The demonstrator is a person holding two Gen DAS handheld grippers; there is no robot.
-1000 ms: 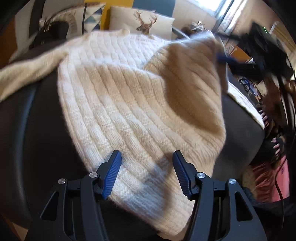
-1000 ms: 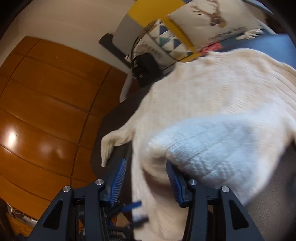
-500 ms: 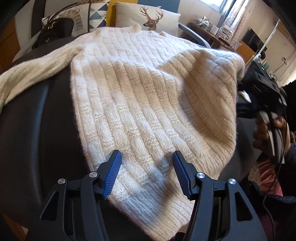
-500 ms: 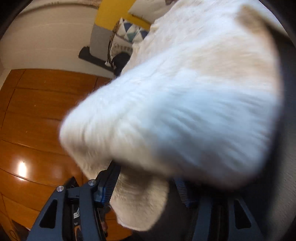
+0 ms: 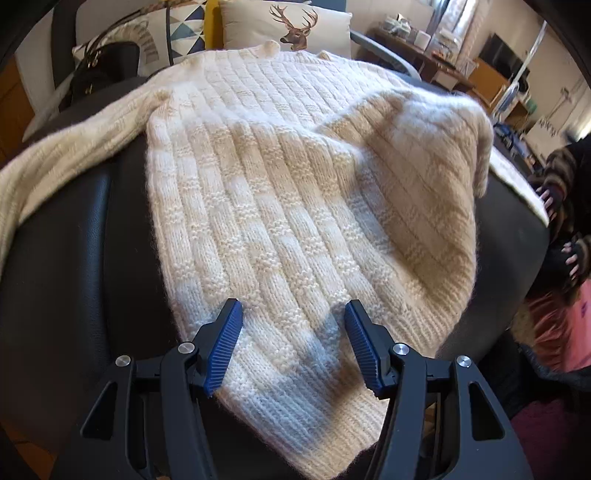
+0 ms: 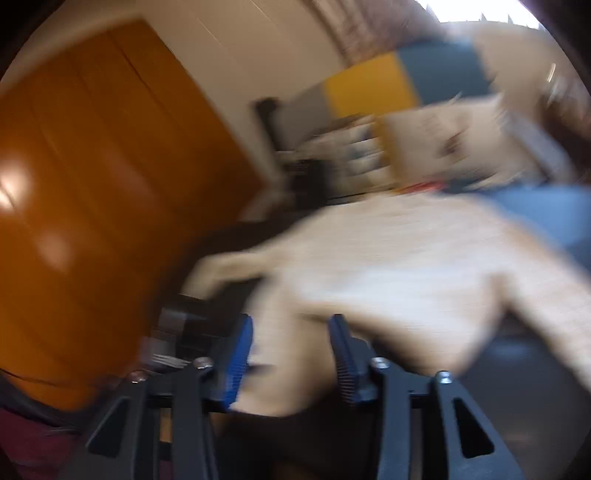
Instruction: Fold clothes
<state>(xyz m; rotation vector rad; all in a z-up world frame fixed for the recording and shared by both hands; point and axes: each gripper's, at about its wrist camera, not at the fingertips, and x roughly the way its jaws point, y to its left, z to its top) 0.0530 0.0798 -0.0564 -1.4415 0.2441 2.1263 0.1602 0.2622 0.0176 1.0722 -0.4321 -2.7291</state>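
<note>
A cream knitted sweater [image 5: 280, 192] lies spread over a black padded surface [image 5: 74, 258], its right side folded over onto its body. The left hand-held gripper [image 5: 293, 345] hovers over the hem, jaws apart and gripping nothing. The right hand-held gripper [image 6: 291, 354] (its view is badly blurred) is closing, empty, with the sweater lying beyond its pads. A deer-print cushion [image 5: 291, 27] sits behind.

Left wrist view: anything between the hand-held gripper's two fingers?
Only the cream sweater: its ribbed hem runs under the left hand-held gripper, whose open blue pads aren't pressing it.
</note>
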